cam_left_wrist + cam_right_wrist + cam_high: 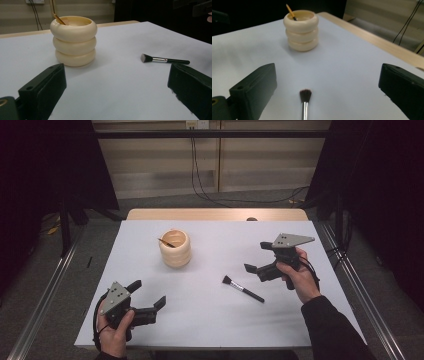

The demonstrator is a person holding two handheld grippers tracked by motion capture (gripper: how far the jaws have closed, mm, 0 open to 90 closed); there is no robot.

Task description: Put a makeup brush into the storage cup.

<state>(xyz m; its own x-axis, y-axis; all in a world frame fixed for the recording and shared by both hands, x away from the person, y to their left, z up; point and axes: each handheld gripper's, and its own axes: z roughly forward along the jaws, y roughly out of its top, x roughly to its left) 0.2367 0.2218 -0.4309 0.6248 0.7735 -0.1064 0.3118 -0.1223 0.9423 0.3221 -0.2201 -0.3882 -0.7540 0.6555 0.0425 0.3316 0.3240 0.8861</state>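
Note:
A cream ribbed cup (175, 249) stands left of centre on the white table (210, 320), with a thin wooden stick (166, 243) leaning inside it. A black-handled makeup brush (242, 288) lies flat to the right of centre, bristles toward the cup. My left gripper (148, 293) is held open at the near left, aimed at the cup (75, 41), with the brush (163, 60) off to its right. My right gripper (256, 256) hovers open just right of the brush. The brush head (305, 96) lies between its wide-apart jaws, and the cup (302, 30) stands farther off.
A wooden strip (215, 214) runs along the table's far edge. Metal rails (45, 295) flank the table on the floor, and cables (210, 195) trail behind it. Dark curtains hang at both sides.

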